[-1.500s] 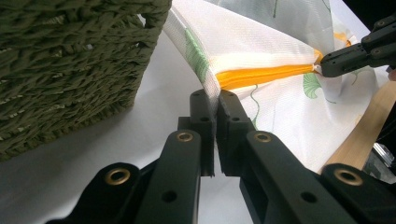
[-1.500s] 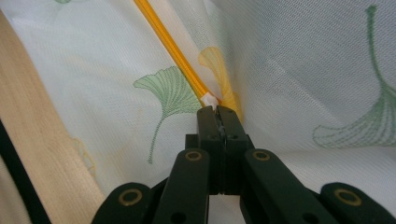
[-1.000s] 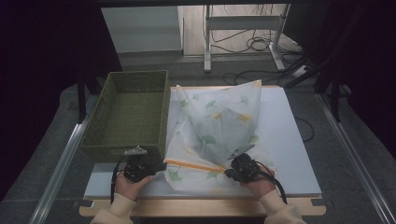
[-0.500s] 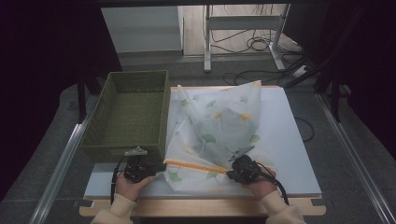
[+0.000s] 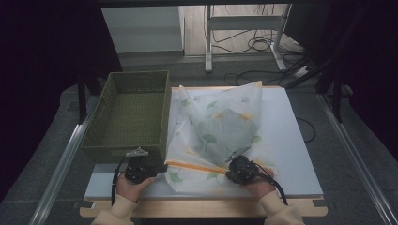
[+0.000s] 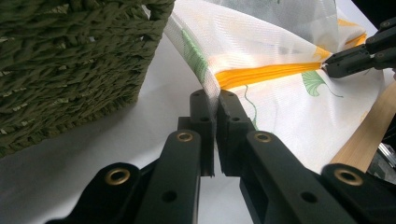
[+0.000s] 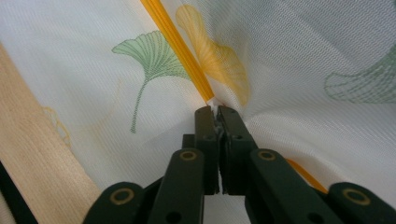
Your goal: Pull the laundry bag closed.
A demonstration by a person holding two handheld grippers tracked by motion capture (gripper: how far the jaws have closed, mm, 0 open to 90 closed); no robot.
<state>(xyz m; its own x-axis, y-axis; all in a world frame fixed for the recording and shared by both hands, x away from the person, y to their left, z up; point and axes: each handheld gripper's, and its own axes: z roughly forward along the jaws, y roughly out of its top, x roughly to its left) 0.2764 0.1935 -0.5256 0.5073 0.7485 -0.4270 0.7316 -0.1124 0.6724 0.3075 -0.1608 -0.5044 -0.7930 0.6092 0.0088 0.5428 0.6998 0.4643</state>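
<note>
Little has moved since the earlier high views: both hands sit at the same near corners of the cloth (image 5: 220, 136), and only the raised fold in its middle looks slightly differently draped.

At the near left of the table (image 5: 300, 154), the left gripper (image 5: 162, 168) has its jaws closed on the cloth's edge. In the left gripper view that edge rises from between the two black jaws (image 6: 215, 109), pinched just beside the orange stripe (image 6: 266, 74) — the fabric lifts off the white surface there and sweeps away to the right. The green woven basket (image 6: 70, 70) stands just beside this gripper, its corner near the lifted edge; whether cloth and basket touch cannot be told.

At the near right, the right gripper (image 5: 231, 172) is likewise clamped on the cloth. Its own view shows the jaws pressed together on a small pucker of fabric (image 7: 215, 109) right at the orange stripe (image 7: 180, 51), with a green ginkgo leaf print (image 7: 152, 58) to one side and a yellow one to the other.

Between the two grippers the stripe runs fairly taut. Beyond it the cloth — thin, white, leaf-printed — lies spread over the white table to the right of the basket (image 5: 129, 112), humped and creased in its middle. A wooden strip (image 5: 197, 208) edges the table's near side.
</note>
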